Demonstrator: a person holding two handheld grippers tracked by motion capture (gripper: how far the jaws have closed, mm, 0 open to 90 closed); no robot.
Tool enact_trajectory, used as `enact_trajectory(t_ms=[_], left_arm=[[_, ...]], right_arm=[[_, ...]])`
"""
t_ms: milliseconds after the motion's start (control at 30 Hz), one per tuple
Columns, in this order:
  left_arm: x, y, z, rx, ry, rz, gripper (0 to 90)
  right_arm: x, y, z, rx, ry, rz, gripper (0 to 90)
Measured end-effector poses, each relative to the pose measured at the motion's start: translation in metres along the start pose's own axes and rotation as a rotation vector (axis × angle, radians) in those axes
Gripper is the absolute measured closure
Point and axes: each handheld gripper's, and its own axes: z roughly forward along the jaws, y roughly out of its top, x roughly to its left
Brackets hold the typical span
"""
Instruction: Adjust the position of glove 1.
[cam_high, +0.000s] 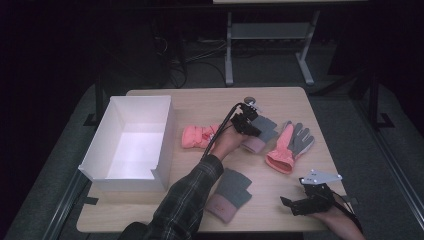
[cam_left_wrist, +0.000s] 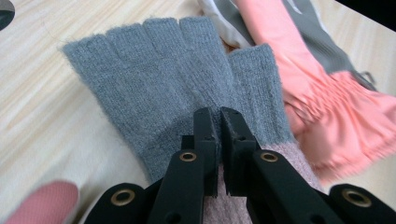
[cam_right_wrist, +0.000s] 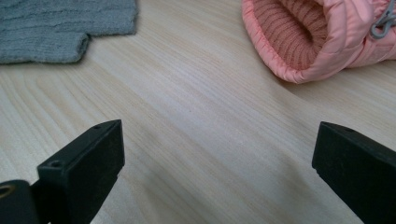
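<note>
The table (cam_high: 200, 100) was a light wood-grain rectangular top with rounded corners. On its left part stood an open white rectangular box (cam_high: 165, 135), reaching the near-left edge. A pink padded mitten (cam_high: 192, 136) lay just beside the box's right wall. A grey knitted fingerless glove with a pale pink cuff (cam_high: 267, 131) lay at the centre, and a pink-and-grey fingered winter glove (cam_high: 290, 145) lay just to its right. A second grey fingerless glove with a pink cuff (cam_high: 231, 192) lay near the front edge.

Grey fingerless knit glove (cam_left_wrist: 177, 88) with pink cuff, flat mid-table, pinched at the palm; its mate (cam_high: 231, 192) lies near the front edge.
</note>
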Motion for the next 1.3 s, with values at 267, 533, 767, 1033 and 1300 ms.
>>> enact_trajectory(t_ms=[267,533,767,1033,1300], left_arm=[[-0.008,-0.018,-0.025,-0.007,-0.018,-0.001,85.7],[-0.017,-0.035,-0.042,-0.015,-0.039,-0.003,85.7],[-0.028,-0.054,-0.058,-0.028,-0.050,0.021,85.7],[-0.040,-0.077,-0.074,-0.050,-0.066,0.008,85.6],[-0.047,-0.099,-0.087,-0.070,-0.067,-0.008,85.6]], right_arm=[[0.000,-0.001,0.000,-0.001,-0.004,-0.001,2.0],[0.000,-0.001,0.001,0.001,-0.005,-0.007,2.0],[0.000,-0.002,0.001,0.003,-0.004,-0.012,2.0],[0.000,-0.003,0.000,0.014,-0.012,-0.009,2.0],[-0.001,-0.003,0.001,0.023,-0.020,-0.014,2.0]])
